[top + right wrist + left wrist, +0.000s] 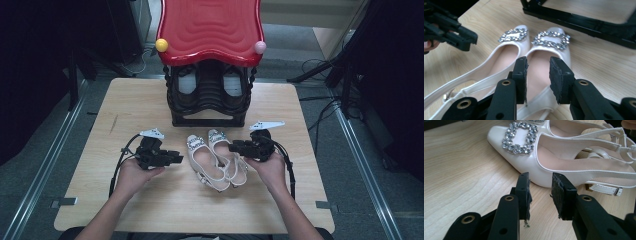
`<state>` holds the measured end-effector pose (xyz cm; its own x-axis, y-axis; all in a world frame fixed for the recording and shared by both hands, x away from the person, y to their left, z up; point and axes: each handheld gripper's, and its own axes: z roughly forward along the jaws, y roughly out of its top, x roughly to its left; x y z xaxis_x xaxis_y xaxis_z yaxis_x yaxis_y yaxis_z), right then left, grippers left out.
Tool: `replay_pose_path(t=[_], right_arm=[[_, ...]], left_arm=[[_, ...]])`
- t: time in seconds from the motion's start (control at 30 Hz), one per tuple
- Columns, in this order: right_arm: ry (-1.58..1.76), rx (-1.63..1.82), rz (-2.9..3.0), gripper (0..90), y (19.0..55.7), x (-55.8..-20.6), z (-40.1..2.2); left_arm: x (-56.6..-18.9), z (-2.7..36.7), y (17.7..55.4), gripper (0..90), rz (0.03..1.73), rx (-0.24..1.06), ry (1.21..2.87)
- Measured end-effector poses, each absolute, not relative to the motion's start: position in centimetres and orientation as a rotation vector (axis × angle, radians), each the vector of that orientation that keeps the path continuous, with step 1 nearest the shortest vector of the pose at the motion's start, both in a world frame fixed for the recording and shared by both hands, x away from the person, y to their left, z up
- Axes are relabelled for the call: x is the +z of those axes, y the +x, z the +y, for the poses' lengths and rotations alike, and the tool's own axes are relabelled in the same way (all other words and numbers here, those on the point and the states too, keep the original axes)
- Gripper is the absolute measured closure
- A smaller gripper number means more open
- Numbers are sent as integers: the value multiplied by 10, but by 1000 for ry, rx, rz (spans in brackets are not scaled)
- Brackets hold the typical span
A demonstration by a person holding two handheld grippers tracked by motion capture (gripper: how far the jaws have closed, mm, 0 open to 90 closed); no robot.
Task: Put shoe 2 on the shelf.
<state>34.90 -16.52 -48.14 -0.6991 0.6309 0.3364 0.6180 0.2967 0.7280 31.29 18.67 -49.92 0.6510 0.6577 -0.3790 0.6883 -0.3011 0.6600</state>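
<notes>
Wooden table (150,105): white shoe pair (216,160), black rack (210,97) on it.

A: What sort of place?
B: A recording lab: a small wooden bench (150,105) stands on grey floor (40,150) between metal rails (50,145), with dark stands (345,65) and loose cables (320,107) around it.
</notes>
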Motion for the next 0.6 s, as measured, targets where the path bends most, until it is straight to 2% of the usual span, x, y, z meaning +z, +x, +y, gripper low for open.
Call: replay_pose_path(t=[0.6], right_arm=[[1097,1306,2568,668,328,-472,-131]], left_arm=[[-496,194,313,668,1057,-13,2019]])
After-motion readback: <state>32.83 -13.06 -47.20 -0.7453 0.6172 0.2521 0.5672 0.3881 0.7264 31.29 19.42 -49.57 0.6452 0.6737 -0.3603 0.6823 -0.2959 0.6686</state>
